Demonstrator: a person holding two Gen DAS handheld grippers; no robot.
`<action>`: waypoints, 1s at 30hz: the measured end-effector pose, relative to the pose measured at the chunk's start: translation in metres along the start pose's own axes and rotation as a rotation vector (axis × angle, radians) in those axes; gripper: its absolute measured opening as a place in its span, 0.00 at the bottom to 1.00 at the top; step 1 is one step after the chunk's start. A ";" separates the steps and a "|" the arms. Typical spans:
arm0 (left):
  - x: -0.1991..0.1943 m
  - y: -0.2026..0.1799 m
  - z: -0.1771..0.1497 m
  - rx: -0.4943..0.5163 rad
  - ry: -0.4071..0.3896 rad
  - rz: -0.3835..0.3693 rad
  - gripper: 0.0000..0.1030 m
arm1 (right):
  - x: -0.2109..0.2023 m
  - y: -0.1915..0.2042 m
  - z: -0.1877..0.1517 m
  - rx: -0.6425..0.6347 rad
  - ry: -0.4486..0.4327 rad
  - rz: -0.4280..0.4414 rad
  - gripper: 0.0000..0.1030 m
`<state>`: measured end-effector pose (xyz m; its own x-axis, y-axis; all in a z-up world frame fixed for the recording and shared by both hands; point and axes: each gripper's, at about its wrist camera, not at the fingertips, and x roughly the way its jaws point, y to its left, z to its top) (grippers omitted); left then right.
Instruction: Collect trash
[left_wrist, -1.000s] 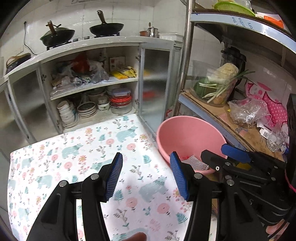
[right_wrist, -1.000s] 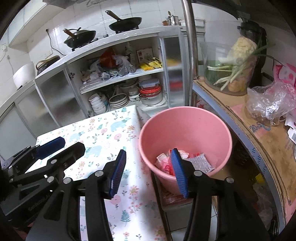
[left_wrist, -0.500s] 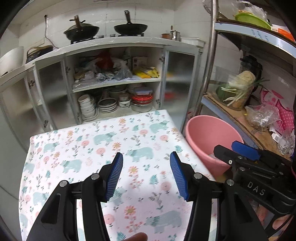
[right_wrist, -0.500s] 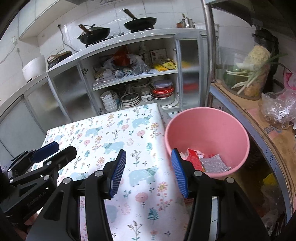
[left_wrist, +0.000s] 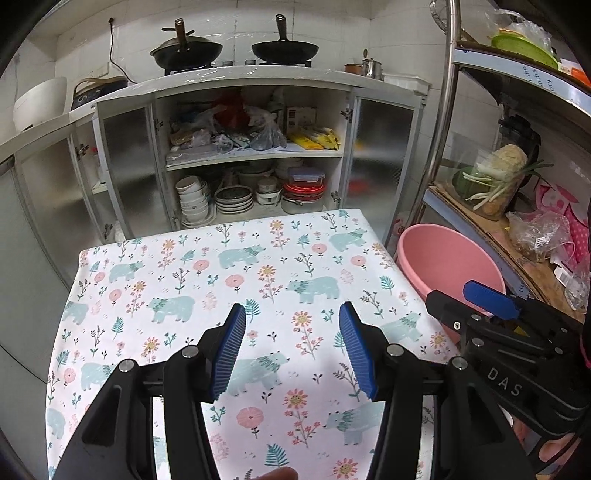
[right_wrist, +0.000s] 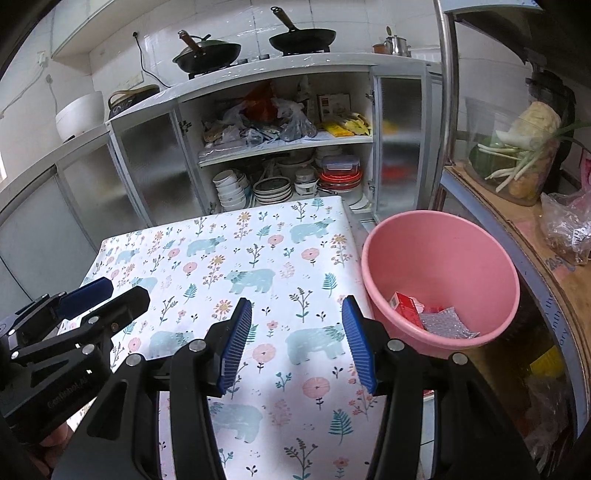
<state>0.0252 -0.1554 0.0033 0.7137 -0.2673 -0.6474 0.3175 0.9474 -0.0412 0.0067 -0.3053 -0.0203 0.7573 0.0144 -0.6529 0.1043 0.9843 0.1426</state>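
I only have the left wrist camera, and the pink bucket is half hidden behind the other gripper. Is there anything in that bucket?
Observer: Yes. In the right wrist view, the pink bucket holds a red carton.
Operator: Only that?
Observer: A piece of silvery bubble wrap lies beside the carton.
Operator: Is the right gripper carrying something?
Observer: No, the right gripper has its jaws apart over the patterned tablecloth, with nothing between them.

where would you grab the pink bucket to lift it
By the rim of the pink bucket, from above, on the side next to the table. The top is open and the thin wall fits between two fingers; a shelf crowds the other side.
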 end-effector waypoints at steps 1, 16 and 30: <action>0.000 0.001 0.000 -0.002 0.001 0.001 0.51 | 0.000 0.002 0.000 -0.003 0.001 0.000 0.50; 0.005 0.014 -0.005 -0.021 0.017 0.020 0.51 | 0.008 0.010 -0.003 -0.022 0.025 0.000 0.50; 0.006 0.017 -0.007 -0.030 0.019 0.017 0.51 | 0.011 0.017 -0.005 -0.034 0.033 -0.001 0.50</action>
<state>0.0305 -0.1399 -0.0064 0.7065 -0.2483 -0.6627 0.2868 0.9565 -0.0526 0.0137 -0.2880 -0.0292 0.7353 0.0188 -0.6775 0.0824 0.9897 0.1169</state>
